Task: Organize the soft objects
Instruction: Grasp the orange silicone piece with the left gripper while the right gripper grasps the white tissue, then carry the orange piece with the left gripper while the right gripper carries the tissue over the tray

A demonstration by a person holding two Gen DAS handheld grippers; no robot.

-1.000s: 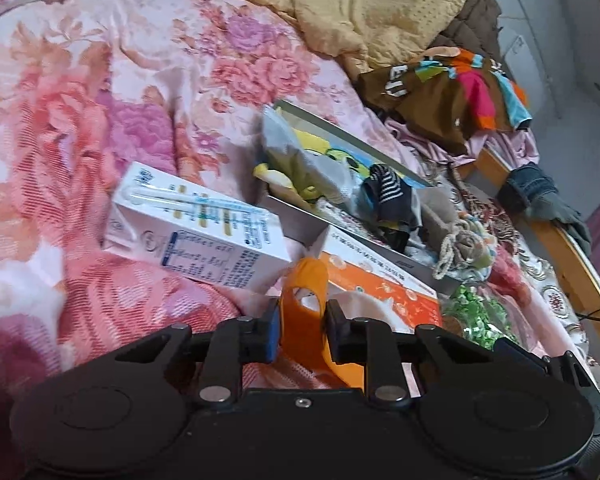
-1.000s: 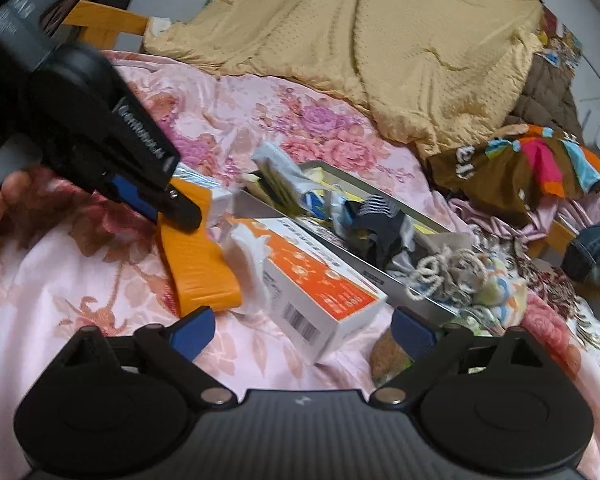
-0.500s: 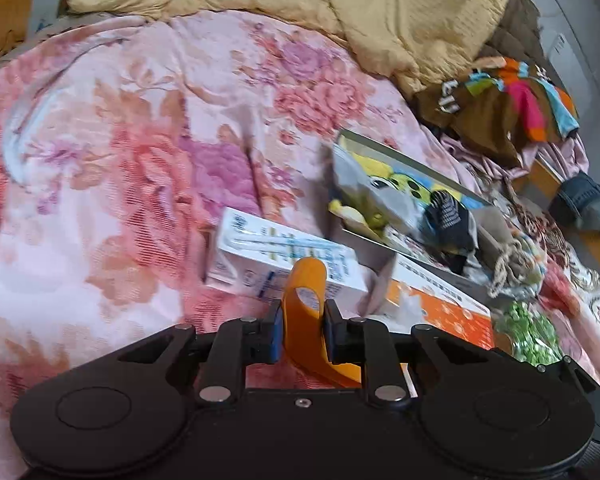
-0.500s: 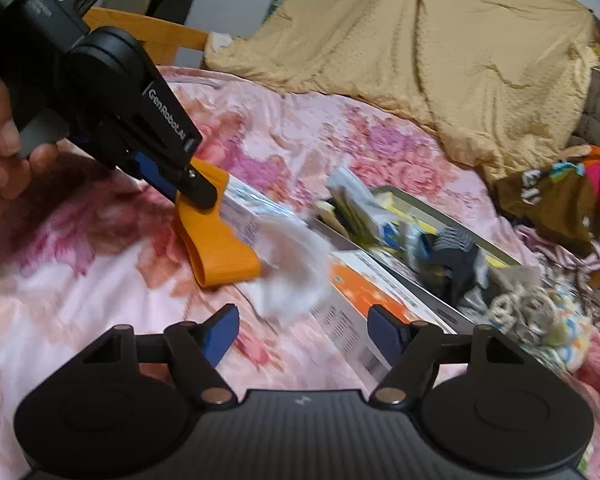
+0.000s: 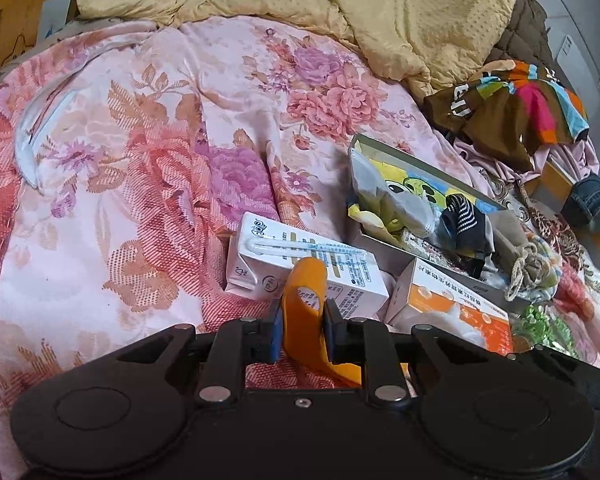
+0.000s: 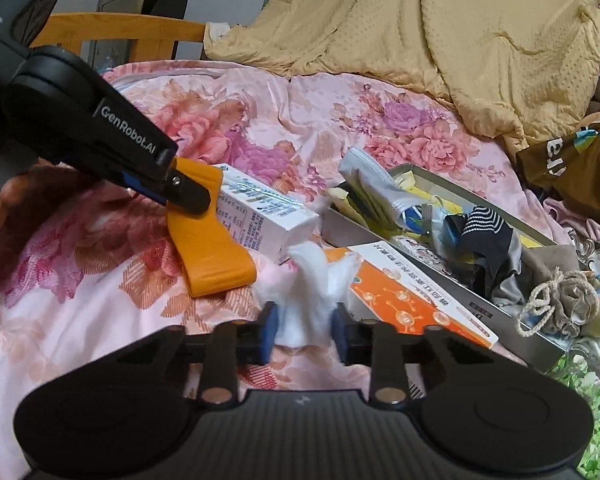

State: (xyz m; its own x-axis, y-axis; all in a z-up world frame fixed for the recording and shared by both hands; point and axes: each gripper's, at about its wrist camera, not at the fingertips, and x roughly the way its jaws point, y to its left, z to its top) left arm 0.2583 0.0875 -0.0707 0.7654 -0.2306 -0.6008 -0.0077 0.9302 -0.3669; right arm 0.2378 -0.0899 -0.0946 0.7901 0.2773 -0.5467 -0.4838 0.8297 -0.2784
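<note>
1. Since a second ago, the right gripper (image 6: 303,330) has just been closing its jaws, and its blue pads now press on the white cotton wad (image 6: 306,304) that lay loose beside the orange box (image 6: 404,300).
2. Meanwhile the left gripper (image 5: 300,330) stays clamped on the orange band (image 5: 304,312), which droops from its pads onto the bedspread in the right wrist view.
3. Just behind the band lies the white carton (image 5: 300,268), its long edge touching the orange box's corner.
4. Beyond both sits the grey tray (image 6: 352,224), holding a striped sock (image 6: 484,224), a foil pouch (image 6: 376,184) and a drawstring pouch (image 6: 560,300) draped over its near rim.
5. Open room lies to the left: the pink floral bedspread (image 5: 140,160) is bare up to the yellow quilt (image 5: 380,8) and the wooden bed rail (image 6: 120,28).
6. Rightward the bed is crowded with a multicoloured garment (image 5: 520,108).
</note>
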